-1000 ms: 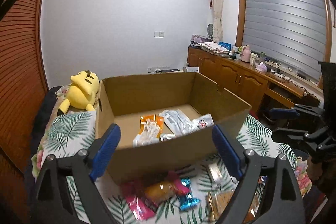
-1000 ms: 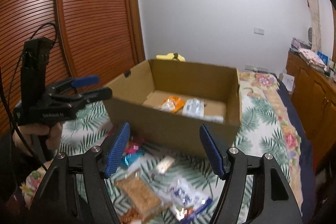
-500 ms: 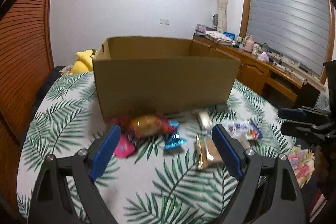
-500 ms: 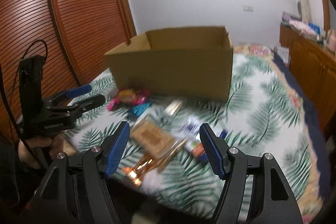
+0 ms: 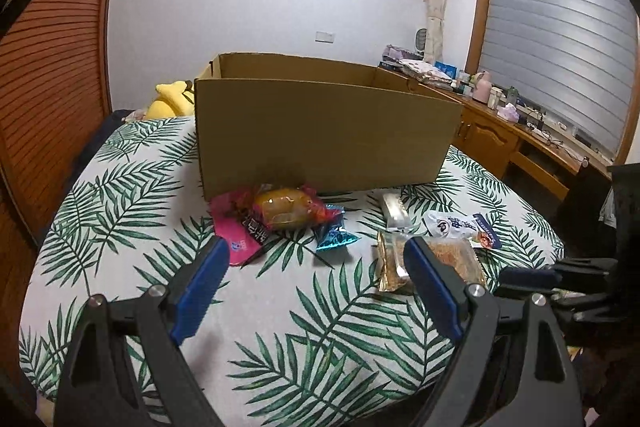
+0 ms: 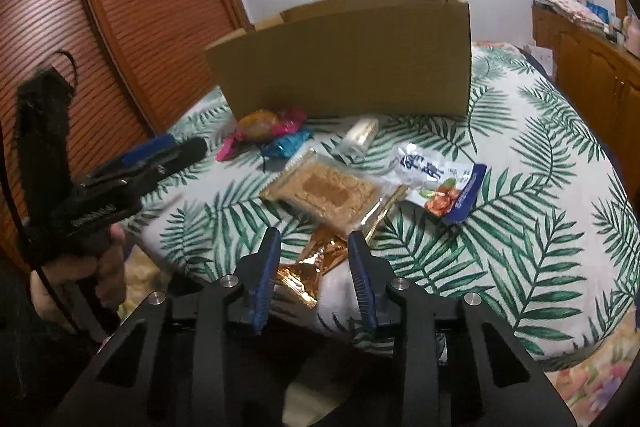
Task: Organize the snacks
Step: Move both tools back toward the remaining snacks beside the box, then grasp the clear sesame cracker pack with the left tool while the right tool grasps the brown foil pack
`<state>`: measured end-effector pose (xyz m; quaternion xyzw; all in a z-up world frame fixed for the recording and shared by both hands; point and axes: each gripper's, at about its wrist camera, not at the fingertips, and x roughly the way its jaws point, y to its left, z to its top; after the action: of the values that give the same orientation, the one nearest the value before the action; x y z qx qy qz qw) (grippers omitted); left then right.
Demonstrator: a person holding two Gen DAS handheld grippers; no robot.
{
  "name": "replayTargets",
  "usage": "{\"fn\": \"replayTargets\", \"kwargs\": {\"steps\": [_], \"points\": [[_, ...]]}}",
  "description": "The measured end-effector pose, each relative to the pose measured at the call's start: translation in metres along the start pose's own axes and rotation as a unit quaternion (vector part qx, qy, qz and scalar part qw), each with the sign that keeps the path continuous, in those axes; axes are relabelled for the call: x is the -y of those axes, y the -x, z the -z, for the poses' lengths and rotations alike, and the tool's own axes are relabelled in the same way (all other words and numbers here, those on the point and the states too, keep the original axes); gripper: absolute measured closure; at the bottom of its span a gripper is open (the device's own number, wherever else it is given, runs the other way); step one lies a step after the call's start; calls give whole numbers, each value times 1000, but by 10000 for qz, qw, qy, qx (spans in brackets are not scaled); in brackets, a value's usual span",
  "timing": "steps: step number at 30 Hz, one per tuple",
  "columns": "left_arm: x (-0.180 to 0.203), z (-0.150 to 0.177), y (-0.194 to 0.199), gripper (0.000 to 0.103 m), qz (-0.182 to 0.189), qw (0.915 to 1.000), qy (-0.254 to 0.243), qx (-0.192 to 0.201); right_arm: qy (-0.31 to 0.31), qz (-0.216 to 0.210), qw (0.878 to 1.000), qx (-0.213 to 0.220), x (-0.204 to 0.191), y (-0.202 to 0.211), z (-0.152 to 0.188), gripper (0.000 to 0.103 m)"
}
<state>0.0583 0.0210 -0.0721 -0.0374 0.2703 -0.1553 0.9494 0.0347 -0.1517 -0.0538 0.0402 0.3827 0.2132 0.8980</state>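
**Right gripper narrows over a gold packet; left gripper stands wide above the bed**

While its blue-padded jaws are closing, the right gripper point(image 6: 314, 255) sits low at the near edge of the palm-leaf bedspread point(image 6: 520, 227), with the crinkled gold foil snack packet point(image 6: 310, 267) lying between the two pads; whether the pads already press on the foil cannot be told. Just beyond that packet lies the clear-wrapped square of brown crackers point(image 6: 320, 193), and to its right the white and blue pouch with a red picture point(image 6: 440, 183). Farther back, close against the front wall of the open brown cardboard box point(image 6: 348, 67), lie a small pale wrapped bar point(image 6: 360, 135), a blue foil candy point(image 6: 286, 145) and a pink-wrapped orange bun point(image 6: 262, 125).

The left gripper point(image 5: 316, 283) is spread wide with nothing between its pads, hovering over bare bedspread in front of the pink and blue snacks. A hand point(image 6: 80, 279) holds its black handle at the left of the right wrist view. A yellow plush toy point(image 5: 172, 101) lies behind the box's left corner.
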Motion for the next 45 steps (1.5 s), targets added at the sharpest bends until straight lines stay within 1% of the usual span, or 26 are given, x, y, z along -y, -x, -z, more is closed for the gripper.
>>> {"fn": "replayTargets", "kwargs": {"steps": [5,8,11,15,18,21,23,25,27,28,30,34,37,40,43,45], "points": [[0,2,-3,14,49,10000,32,-9,-67,128,9998,-134,1,-12,4,69],[-1,5,-4,14,56,10000,76,-29,-21,197,9997,-137,-1,-14,5,68],[-2,7,-5,14,72,9999,116,-43,95,374,9992,-132,-5,-16,7,68],[-1,9,-7,14,80,9999,116,-64,174,475,9986,-166,-7,-18,9,68],[-1,10,-7,14,86,9999,113,-66,260,556,9980,-177,-9,-20,10,66],[-1,11,-9,14,93,9998,130,-77,308,575,9975,-276,-10,-26,11,67],[-2,11,-10,14,90,9998,144,-84,432,695,9962,-289,-14,-31,12,67],[-3,12,-11,14,82,9998,185,-94,549,751,9952,-291,-16,-33,11,69],[-5,12,-11,14,96,9997,208,-106,559,753,9952,-281,-14,-33,10,78],[-5,12,-11,14,97,9997,204,-107,571,739,9952,-279,-13,-32,11,78],[-3,11,-12,14,95,9998,158,-110,628,686,9953,-259,-13,-31,11,82],[5,7,-18,14,173,9997,-33,-164,548,459,9973,-146,-9,-21,11,83],[17,1,-26,14,342,9987,-296,-241,484,333,9983,14,-6,-6,8,83],[28,-5,-34,14,569,9963,-537,-354,403,340,9984,195,1,9,3,83],[43,-13,-48,14,977,9901,-838,-563,309,402,9982,332,10,20,-2,83],[51,-18,-56,14,1150,9854,-1029,-724,261,489,9976,408,18,25,-4,83]]}}
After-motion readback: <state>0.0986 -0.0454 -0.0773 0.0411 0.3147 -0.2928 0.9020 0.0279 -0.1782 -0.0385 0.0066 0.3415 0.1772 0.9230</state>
